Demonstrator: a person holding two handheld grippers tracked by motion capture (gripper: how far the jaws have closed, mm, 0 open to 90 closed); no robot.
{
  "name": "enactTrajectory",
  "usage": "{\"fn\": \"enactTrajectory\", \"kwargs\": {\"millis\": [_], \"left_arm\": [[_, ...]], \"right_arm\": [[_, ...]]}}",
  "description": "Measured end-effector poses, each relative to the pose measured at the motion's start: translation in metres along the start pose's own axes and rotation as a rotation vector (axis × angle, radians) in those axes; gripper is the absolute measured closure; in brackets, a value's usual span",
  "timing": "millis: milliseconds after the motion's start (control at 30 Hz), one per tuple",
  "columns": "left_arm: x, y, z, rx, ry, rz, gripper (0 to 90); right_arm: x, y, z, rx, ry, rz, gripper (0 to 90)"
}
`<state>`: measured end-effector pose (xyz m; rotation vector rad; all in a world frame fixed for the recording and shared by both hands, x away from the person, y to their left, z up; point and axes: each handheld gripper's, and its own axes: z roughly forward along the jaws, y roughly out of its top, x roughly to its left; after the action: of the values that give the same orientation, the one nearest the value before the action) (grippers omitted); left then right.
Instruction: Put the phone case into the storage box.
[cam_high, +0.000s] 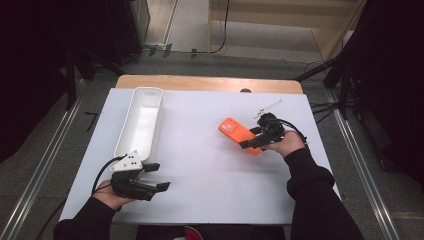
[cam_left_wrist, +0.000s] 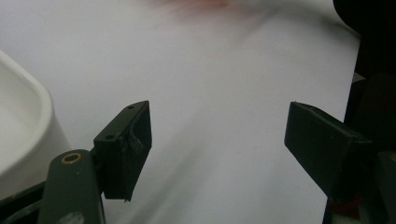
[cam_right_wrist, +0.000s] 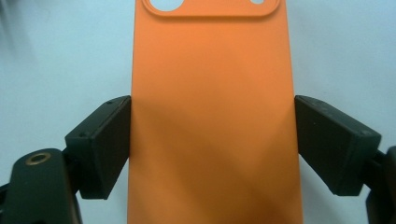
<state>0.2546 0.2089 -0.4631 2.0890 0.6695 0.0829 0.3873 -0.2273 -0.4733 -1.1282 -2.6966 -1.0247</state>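
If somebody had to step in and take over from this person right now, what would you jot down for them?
Right gripper: jaws set against both long edges of the orange phone case, which lies back up on the white table; it looks gripped.
Left gripper: jaws open, nothing between them, near the front end of the white tray.
Done: case reached and clamped by the look of it.
Left: the tray has nothing in it; probably lift the case and carry it across to the tray.
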Motion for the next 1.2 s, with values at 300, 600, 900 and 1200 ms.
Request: {"fn": "enactTrajectory", "kwargs": {"millis": [300, 600, 900, 1200], "left_arm": [[-0.003, 0.002, 0.002, -0.014, -0.019, -0.004, 24.0], [-0.003, 0.005, 0.005, -0.009, -0.037, -0.049, 23.5], [-0.004, 0.009, 0.01, 0.009, -0.035, -0.08, 18.7], [-0.005, 0.013, 0.011, 0.009, -0.033, -0.097, 18.7]], "right_arm": [[0.011, -0.003, -0.007, -0.027, 0.008, 0.039, 14.8], [0.021, -0.007, -0.009, -0.043, 0.039, 0.112, 14.7], [0.039, -0.012, -0.009, -0.058, 0.027, 0.133, 14.8], [0.048, -0.023, -0.007, -0.055, 0.046, 0.15, 14.7]]}}
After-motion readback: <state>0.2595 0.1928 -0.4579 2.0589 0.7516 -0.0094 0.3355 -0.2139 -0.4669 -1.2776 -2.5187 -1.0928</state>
